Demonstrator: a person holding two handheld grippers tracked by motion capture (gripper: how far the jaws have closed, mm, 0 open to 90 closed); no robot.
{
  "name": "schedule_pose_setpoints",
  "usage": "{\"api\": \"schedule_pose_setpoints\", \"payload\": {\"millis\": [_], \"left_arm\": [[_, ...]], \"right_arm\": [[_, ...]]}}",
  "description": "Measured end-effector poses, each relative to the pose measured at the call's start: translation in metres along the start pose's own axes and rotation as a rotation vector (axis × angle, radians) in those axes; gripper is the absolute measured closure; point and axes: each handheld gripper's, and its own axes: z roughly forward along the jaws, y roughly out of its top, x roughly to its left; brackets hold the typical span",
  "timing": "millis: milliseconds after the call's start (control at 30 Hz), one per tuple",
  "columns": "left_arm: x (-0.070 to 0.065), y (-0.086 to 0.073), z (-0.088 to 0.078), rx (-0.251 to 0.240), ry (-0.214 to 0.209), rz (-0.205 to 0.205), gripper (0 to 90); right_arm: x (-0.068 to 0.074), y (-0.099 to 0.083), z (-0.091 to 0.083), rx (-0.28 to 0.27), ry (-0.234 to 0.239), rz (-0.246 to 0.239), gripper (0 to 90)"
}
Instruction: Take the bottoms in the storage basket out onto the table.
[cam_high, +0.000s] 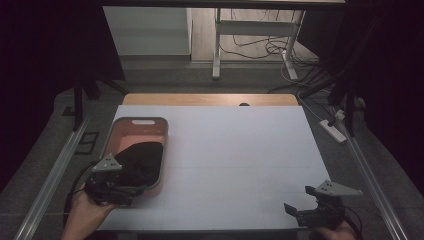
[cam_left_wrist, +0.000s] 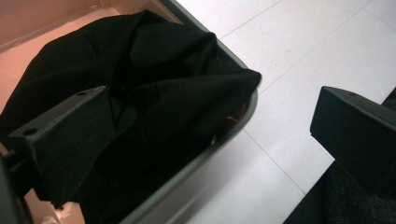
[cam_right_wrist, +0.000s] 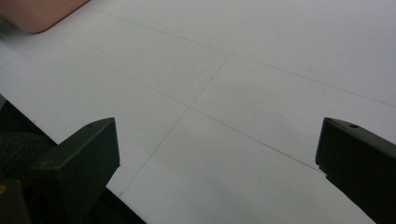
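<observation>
left gripper: my left gripper (cam_high: 131, 192) sits lower left of the high view, at the near end of the bin; jaws wide apart, nothing between the pads. In the left gripper view (cam_left_wrist: 212, 135) one jaw is over the cloth, the other over the counter outside the rim.
cloth: crumpled black fabric cloth (cam_high: 142, 162) lies inside the bin, filling its near half; in the left gripper view (cam_left_wrist: 159, 98) a fold drapes up to the grey rim. Can't tell if the jaw touches it.
bin: salmon-pink rectangular plastic bin with grey rim (cam_high: 137, 131), left of centre in the high view, standing on the counter; rim runs diagonally in the left gripper view (cam_left_wrist: 187, 179).
right gripper: my right gripper (cam_high: 297, 201) lower right of the high view, well apart from the bin; jaws spread, empty, over bare counter (cam_right_wrist: 219, 154).
counter: white sheet-covered counter (cam_high: 240, 150), faint grid lines.
</observation>
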Motion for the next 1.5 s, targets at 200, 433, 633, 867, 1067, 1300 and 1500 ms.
{"api": "schedule_pose_setpoints", "payload": {"millis": [200,433,633,867,1067,1300,1500], "left_arm": [[0.007,0.008,0.007,0.027,-0.007,0.014,0.1],[0.018,0.017,0.018,0.081,-0.018,0.024,0.0],[0.025,0.027,0.029,0.129,-0.038,0.058,0.1],[0.034,0.038,0.042,0.196,-0.031,0.102,0.0],[0.043,0.046,0.054,0.255,-0.044,0.130,0.0],[0.050,0.049,0.070,0.307,-0.068,0.165,0.0],[0.057,0.049,0.089,0.374,-0.065,0.186,0.0]], "right_arm": [[0.000,0.000,0.000,0.000,0.001,0.001,0.1],[0.000,0.000,0.000,0.002,0.002,0.001,0.1],[0.000,0.000,0.000,0.003,0.002,0.002,0.1],[0.000,0.000,0.000,0.004,0.003,0.002,0.1],[0.000,0.000,0.000,0.004,0.004,0.002,0.1],[0.000,0.000,0.000,0.004,0.004,0.001,0.1],[0.000,0.000,0.000,0.005,0.005,0.000,0.2]]}}
